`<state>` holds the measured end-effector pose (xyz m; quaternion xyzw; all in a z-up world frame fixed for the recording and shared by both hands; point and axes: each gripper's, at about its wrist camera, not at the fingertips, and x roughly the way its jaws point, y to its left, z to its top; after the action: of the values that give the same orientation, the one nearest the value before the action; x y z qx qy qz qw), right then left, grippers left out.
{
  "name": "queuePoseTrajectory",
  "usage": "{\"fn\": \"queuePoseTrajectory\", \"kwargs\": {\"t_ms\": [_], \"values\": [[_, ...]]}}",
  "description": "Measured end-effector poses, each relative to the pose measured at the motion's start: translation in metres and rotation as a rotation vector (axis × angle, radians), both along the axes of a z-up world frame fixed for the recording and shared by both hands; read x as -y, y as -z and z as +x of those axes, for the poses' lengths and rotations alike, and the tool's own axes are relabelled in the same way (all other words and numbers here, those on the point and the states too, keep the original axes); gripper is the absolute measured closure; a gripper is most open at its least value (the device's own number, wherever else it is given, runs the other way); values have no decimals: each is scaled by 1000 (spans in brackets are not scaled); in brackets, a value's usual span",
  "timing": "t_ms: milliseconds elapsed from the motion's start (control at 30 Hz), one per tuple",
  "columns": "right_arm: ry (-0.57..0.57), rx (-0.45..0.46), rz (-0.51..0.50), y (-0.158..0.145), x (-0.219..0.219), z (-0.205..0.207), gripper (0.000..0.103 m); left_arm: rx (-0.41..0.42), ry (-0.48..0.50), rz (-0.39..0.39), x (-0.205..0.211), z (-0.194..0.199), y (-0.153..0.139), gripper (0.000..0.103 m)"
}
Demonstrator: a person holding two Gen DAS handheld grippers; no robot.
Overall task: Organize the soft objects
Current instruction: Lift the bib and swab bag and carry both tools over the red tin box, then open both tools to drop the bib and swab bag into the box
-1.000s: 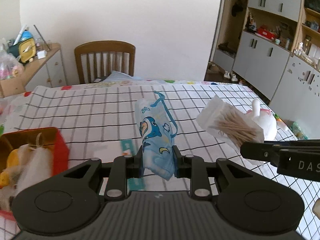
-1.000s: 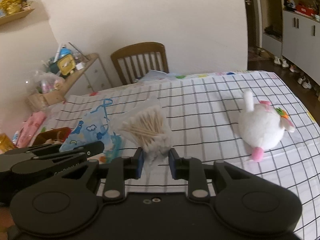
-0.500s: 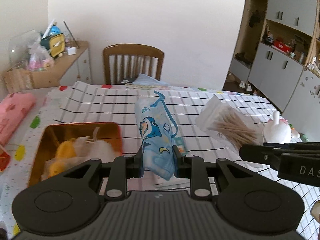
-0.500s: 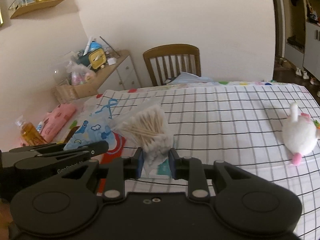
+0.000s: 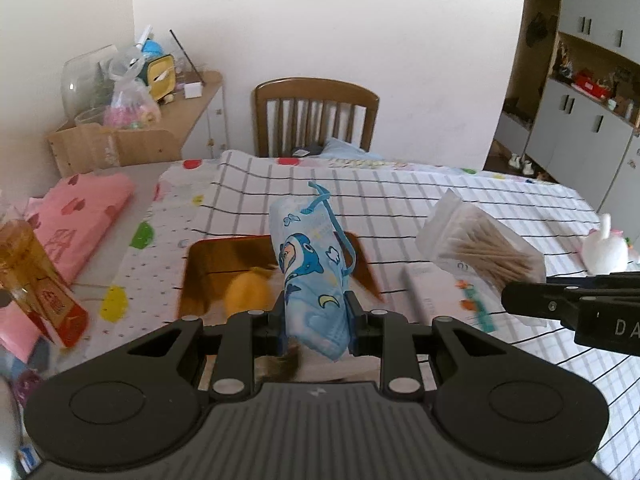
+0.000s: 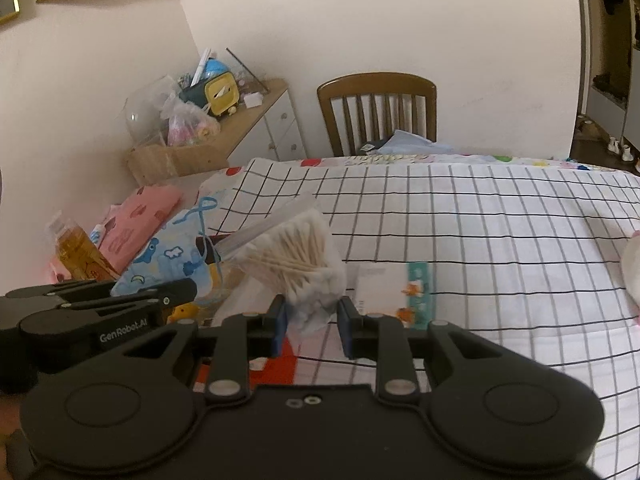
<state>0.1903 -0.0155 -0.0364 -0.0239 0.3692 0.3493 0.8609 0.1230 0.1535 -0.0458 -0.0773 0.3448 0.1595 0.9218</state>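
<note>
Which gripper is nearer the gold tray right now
Left. The left gripper, clamping the blue mask, hangs right over the gold tray. The right gripper, holding the cotton swab bag, is off to the tray's right, over the checked cloth.

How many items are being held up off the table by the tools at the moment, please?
2: the blue cartoon-print pouch in the left tool, and the bag of cotton swabs in the right tool.

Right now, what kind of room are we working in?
Most likely a lived-in home dining or living room. A table with a checked cloth has a wooden chair at its far side, a side cabinet is piled with household clutter, and wall cupboards hold knick-knacks.
</note>
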Motion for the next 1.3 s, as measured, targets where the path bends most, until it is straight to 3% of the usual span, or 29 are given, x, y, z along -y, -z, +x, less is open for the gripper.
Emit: {"fn": "queuePoseTrajectory", "kwargs": {"t_ms": [533, 833, 967, 1033, 1133, 1300], "values": [[-29, 8, -170, 41, -91, -1, 78, -133, 56, 24, -47, 27, 42, 77], [-81, 0, -236, 57, -110, 4, 72, -180, 118, 14, -53, 37, 54, 77], [-118, 22, -251, 58, -113, 2, 71, -188, 132, 24, -54, 37, 57, 69], [-132, 28, -260, 57, -113, 2, 71, -191, 119, 27, -56, 37, 58, 51], [-147, 21, -258, 56, -111, 4, 68, -178, 107, 11, -63, 33, 57, 37], [-179, 17, -244, 54, -103, 4, 61, -160, 123, 9, -62, 28, 53, 32]]}}
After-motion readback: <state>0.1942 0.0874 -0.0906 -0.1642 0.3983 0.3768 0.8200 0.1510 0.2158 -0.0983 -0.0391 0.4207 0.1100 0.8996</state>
